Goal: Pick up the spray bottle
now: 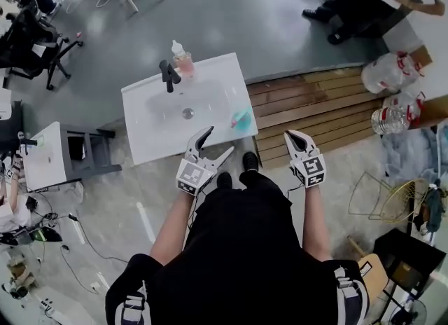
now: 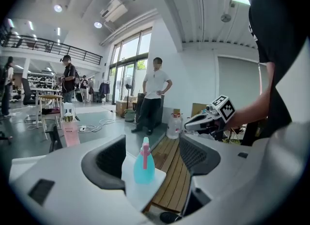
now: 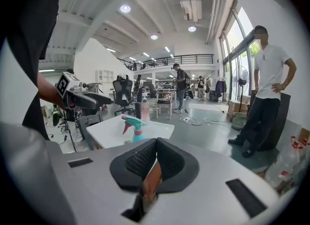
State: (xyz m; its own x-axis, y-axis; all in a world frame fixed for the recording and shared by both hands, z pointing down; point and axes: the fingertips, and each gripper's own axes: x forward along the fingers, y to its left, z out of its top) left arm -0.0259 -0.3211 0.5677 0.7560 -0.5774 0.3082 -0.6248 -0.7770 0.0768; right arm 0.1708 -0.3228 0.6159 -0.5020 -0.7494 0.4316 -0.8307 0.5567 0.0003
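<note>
A teal spray bottle (image 1: 241, 119) with a pink trigger stands on the right front corner of the white sink table (image 1: 157, 138). My left gripper (image 1: 218, 141) is open just short of the table's front edge, left of the bottle. In the left gripper view the bottle (image 2: 144, 163) shows between the open jaws, farther off and untouched. My right gripper (image 1: 292, 136) is shut on nothing, off the table to the bottle's right. In the right gripper view its jaws (image 3: 156, 144) meet, with the bottle (image 3: 134, 128) beyond them.
A black faucet (image 1: 168, 75) and a pink soap bottle (image 1: 183, 61) stand at the table's back edge. A wooden platform (image 1: 315, 106) lies to the right, with water jugs (image 1: 392, 71) beyond. A low white cabinet (image 1: 49, 155) sits left. People stand around.
</note>
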